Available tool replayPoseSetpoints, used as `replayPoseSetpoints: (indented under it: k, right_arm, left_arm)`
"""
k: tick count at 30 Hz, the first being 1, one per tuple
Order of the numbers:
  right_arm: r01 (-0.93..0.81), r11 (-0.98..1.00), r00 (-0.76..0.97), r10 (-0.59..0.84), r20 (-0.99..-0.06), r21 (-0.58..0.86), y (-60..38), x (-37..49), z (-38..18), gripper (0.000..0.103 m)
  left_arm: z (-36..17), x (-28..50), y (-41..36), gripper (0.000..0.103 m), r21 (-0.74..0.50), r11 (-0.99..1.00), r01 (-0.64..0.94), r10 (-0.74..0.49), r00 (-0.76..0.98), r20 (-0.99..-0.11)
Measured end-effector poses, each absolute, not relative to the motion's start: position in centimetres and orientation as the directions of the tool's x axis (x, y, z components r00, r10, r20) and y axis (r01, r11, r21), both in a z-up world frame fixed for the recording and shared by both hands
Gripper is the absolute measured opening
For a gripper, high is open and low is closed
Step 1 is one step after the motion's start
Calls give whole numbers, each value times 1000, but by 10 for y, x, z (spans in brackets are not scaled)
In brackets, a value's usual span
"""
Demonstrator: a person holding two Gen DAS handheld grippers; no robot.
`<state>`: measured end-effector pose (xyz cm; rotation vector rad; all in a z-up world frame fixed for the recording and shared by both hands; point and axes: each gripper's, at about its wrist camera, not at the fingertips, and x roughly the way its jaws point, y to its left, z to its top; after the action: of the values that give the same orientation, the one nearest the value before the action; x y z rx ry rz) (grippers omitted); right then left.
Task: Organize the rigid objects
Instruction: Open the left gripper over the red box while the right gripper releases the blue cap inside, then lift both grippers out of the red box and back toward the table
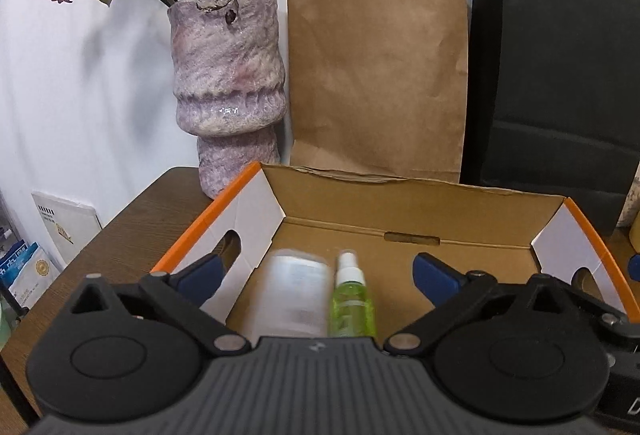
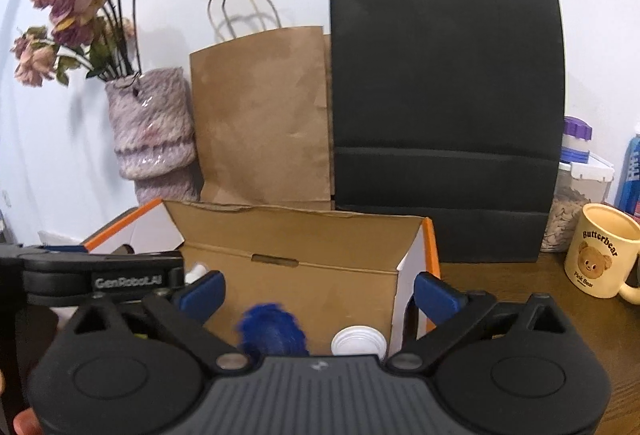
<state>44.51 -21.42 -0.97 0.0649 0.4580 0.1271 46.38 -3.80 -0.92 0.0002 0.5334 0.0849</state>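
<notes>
Left wrist view: the left tool (image 1: 318, 275) is seen with its blue pads spread wide apart and nothing clamped between them. Directly below the gap, at 6 o'clock, a green spray bottle (image 1: 351, 301) and a blurred white bottle (image 1: 294, 295) are found lying side by side on the floor of the cardboard box (image 1: 408, 211), the white one at 9 o'clock of the green one. The box is open-topped with orange-edged end flaps and is set on a dark wooden table (image 1: 132, 231). Beyond the box, at 11 o'clock, a mottled purple vase (image 1: 226, 91) with dried roses is placed; at 12 o'clock a brown paper bag (image 1: 378, 75) is stood against the wall, and at 2 o'clock a black paper bag (image 1: 556, 87).

Right wrist view: the right tool (image 2: 320, 293) is likewise shown with its pads fully apart and holding nothing. Beneath it, inside the same box, a blurred blue object (image 2: 274, 329) and a white ribbed cap (image 2: 358, 341) are seen, the cap at 3 o'clock of the blue object. At 9 o'clock the body of the left tool is visible. At 3 o'clock, outside the box, a cream bear mug (image 2: 602, 251) is stood on the table.
</notes>
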Motion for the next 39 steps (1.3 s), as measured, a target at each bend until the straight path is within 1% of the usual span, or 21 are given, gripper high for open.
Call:
replayPoseSetpoints:
  k: [27, 39]
  right_arm:
    - [-78, 993, 885, 111, -452, 90, -215, 447, -11, 103]
    - [-75, 994, 895, 104, -433, 83, -220, 432, 0, 103]
  left_arm:
    - [-3, 458, -39, 103, 31, 996, -86, 90, 863, -496]
    - [7, 437, -40, 103, 37, 996, -84, 92, 884, -458]
